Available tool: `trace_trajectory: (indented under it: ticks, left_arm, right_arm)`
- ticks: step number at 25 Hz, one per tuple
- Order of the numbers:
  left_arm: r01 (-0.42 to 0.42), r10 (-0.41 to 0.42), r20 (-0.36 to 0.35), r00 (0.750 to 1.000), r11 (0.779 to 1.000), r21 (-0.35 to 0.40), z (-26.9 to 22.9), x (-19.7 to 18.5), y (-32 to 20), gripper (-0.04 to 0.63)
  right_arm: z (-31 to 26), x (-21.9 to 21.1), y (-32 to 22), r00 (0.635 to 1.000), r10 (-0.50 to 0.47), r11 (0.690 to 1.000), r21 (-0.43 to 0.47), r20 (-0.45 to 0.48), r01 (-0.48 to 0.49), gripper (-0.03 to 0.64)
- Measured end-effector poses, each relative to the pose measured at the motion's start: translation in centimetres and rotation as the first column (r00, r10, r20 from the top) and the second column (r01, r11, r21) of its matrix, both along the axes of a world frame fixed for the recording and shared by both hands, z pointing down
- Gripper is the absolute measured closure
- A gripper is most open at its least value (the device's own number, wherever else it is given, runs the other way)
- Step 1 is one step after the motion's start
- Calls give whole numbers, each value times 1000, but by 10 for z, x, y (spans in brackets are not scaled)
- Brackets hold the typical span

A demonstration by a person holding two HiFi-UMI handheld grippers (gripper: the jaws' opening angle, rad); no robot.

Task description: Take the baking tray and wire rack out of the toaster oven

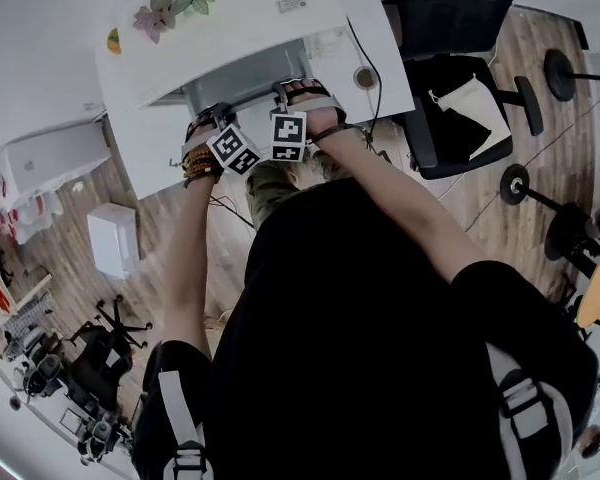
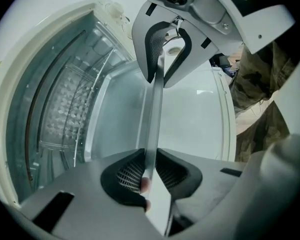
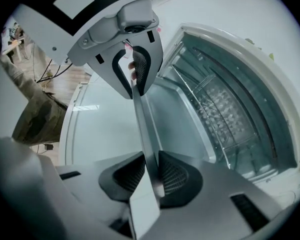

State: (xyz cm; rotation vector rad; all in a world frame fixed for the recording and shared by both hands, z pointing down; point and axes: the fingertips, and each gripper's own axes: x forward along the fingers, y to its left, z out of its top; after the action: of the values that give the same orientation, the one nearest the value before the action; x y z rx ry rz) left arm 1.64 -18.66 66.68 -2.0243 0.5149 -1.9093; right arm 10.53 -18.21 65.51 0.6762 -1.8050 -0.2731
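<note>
The baking tray [image 2: 153, 119] is a thin pale metal sheet that I see edge-on, just in front of the open white toaster oven [image 2: 20, 109]. My left gripper [image 2: 151, 176] is shut on its near rim. My right gripper [image 2: 162, 59] is shut on the same rim further along, so the rim runs straight between the two. From the right gripper view, the right gripper [image 3: 151, 176] pinches the rim [image 3: 142, 124] and the left gripper [image 3: 135, 74] holds it beyond. The wire rack [image 3: 215, 109] sits inside the oven cavity. In the head view both grippers [image 1: 220, 116] [image 1: 292, 93] are at the oven's front.
The oven stands on a white table [image 1: 180, 58] with a flower-patterned item [image 1: 175, 3] at its back. The oven's open glass door [image 2: 200, 124] lies below the tray. A black office chair [image 1: 450, 78] and weights [image 1: 560, 68] stand on the wooden floor at the right.
</note>
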Motion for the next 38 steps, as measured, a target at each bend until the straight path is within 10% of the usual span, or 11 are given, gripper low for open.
trace_trajectory:
  ticks: [38]
  left_arm:
    - [-189, 192, -48, 980, 980, 68, -43, 1, 69, 536]
  right_arm:
    - [-38, -1, 66, 996, 90, 996, 31, -15, -89, 529]
